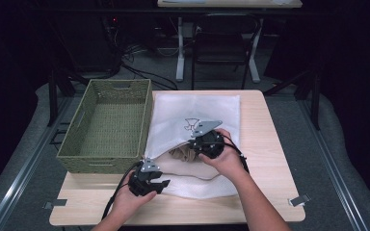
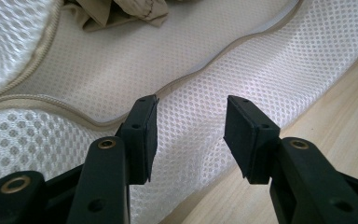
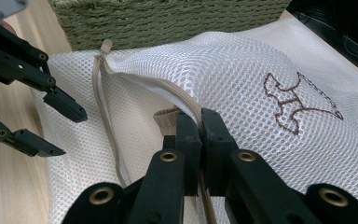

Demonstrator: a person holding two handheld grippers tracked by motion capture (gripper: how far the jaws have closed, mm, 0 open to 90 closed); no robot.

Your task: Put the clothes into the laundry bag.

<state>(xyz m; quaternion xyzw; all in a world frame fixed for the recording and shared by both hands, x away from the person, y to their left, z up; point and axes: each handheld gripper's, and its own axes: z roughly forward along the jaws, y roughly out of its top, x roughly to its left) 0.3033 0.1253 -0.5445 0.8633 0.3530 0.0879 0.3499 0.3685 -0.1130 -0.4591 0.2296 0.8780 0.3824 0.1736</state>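
Pinching the zipper edge of the mesh laundry bag (image 1: 200,108) beside the basket (image 1: 107,126), your right claw (image 3: 199,122) lifts it so the mouth gapes; your left claw (image 2: 191,135) hovers open over the bag's lower flap, ready to hold it down.

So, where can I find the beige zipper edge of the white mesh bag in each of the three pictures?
High view: the zipper edge runs along the bag's opening at table centre, under the right gripper.
Left gripper view: it curves across the picture, above the open jaws.
Right gripper view: it runs from the upper left into the shut jaws.
Shared landmark: the beige cloth inside the opening.
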